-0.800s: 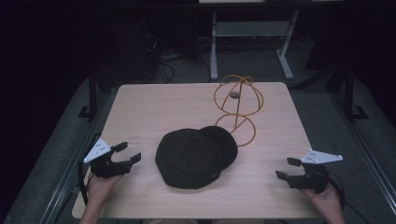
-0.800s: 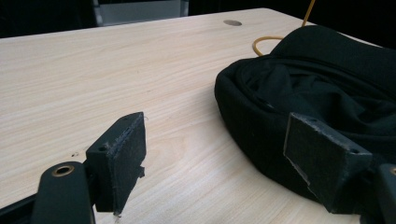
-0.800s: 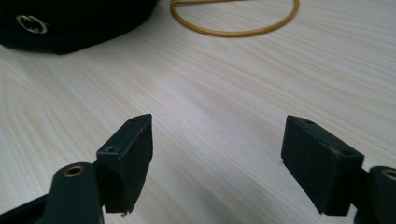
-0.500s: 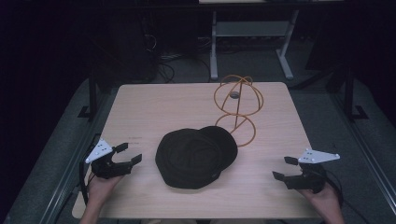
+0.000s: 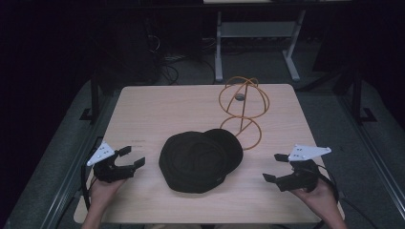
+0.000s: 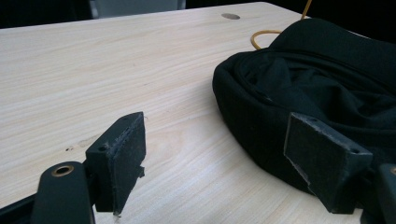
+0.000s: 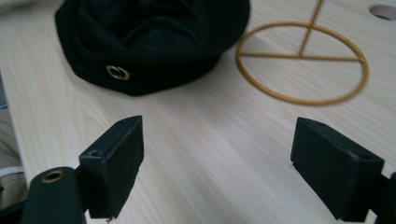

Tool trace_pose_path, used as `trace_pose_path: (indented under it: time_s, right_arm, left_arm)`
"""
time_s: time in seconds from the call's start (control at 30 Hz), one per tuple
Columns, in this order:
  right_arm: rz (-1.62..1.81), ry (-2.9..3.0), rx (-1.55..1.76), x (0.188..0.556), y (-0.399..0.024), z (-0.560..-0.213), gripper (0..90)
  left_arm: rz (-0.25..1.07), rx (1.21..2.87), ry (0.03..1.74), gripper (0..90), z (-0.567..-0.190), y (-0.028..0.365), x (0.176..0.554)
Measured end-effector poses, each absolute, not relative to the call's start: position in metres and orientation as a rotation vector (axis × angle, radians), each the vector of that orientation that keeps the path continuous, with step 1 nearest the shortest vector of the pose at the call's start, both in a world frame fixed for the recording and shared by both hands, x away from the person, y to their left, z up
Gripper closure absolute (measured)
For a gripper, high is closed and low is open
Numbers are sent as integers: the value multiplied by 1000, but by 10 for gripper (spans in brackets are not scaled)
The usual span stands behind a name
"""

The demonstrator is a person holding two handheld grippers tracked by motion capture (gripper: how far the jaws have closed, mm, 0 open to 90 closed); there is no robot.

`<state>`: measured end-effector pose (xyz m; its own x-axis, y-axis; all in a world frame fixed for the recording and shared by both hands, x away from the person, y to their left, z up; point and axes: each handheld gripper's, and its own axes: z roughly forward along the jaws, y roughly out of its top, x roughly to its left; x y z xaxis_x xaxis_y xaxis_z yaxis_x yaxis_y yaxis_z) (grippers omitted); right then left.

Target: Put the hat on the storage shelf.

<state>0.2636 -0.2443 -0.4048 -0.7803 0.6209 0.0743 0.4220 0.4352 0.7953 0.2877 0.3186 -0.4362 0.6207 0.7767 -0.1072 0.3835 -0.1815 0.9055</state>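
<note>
A black cloth hat [image 5: 200, 160] lies crumpled in the middle of the light wood table [image 5: 157, 109]. Behind it to the right stands a gold wire stand [image 5: 243, 112] with a ring base and a globe-shaped top. My left gripper [image 5: 133, 156] rests open near the front left, pointing at the hat. Seen from the left gripper view, the hat [image 6: 327, 84] lies just beyond the right jaw, and the left gripper [image 6: 219, 154] holds nothing. My right gripper [image 5: 273, 167] is open at the front right. The right gripper view shows the right gripper [image 7: 224, 154] empty, short of the hat [image 7: 154, 37] and the stand's ring base [image 7: 303, 60].
A small round hole [image 5: 239, 97] sits in the tabletop behind the stand. A white desk frame [image 5: 258, 43] and cables stand on the dark floor beyond the table's far edge. Bare wood lies on both sides of the hat.
My right gripper has edged a little to the left, toward the hat. The left gripper, the hat and the stand have stayed put.
</note>
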Motion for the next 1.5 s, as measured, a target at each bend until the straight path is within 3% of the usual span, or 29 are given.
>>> trace_pose_path:
  time_s: [0.87, 1.5]
  right_arm:
    - [1186, 2654, 578, 287, -146, -367, 169]
    - [1137, 2745, 433, 296, -82, -377, 343]
  left_arm:
    - [472, 1808, 954, 203, -438, 321, 289]
    - [474, 1802, 958, 203, -439, 323, 290]
